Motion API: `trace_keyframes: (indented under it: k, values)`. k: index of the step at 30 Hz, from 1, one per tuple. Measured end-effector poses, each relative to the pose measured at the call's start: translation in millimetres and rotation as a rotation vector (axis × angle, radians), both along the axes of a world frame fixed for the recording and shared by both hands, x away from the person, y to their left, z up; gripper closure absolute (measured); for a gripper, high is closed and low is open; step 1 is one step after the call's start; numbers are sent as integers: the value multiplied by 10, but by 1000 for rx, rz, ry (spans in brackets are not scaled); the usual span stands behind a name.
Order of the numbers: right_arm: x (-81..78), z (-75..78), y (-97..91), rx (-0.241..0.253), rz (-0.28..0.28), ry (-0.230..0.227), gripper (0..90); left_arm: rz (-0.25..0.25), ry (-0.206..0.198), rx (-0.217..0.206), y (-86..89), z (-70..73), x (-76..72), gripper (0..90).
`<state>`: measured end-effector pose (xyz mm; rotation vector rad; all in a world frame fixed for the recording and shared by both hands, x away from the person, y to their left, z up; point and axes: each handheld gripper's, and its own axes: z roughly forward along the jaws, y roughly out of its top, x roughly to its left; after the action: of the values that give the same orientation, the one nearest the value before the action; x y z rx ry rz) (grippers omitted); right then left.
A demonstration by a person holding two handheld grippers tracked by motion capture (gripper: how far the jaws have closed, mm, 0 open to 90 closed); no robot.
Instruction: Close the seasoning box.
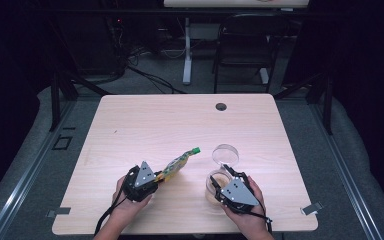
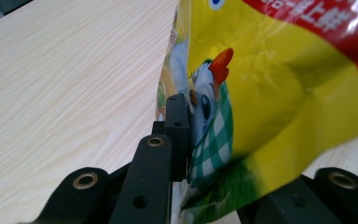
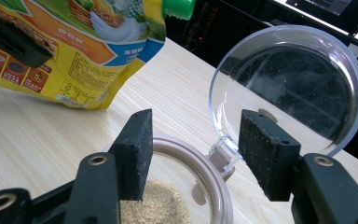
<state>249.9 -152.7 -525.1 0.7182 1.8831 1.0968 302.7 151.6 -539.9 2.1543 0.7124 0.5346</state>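
Observation:
A yellow printed pouch (image 1: 176, 164) with a green cap (image 1: 196, 149) slants up to the right from my left gripper (image 1: 159, 176). In the left gripper view one pad (image 2: 177, 126) presses on the pouch (image 2: 270, 93); the other jaw is hidden behind it. My right gripper (image 1: 221, 181) hovers over a clear jar (image 1: 210, 194) holding tan granules (image 3: 158, 205). Its hinged lid (image 1: 226, 154) stands open. In the right gripper view the jaws of that gripper (image 3: 193, 140) stand apart above the jar rim (image 3: 214, 186), in front of the lid (image 3: 289, 84), with the pouch (image 3: 74, 56) at upper left.
The light wooden table (image 1: 180, 120) has a cable hole (image 1: 221, 106) near its far edge. A dark chair (image 1: 245, 45) and a desk leg (image 1: 187, 50) stand on the floor beyond. Both of the person's hands enter at the near edge.

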Motion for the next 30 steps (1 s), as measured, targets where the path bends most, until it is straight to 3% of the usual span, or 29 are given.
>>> trace_keyframes:
  k: [8, 30]
  values:
    - [3, -3, 6, 2, 2, 1, 449, 31, 42, -64, 107, -8, 35, 799]
    - [10, -5, 4, -3, 5, 8, 451, 85, 63, -172, 287, -8, 58, 584]
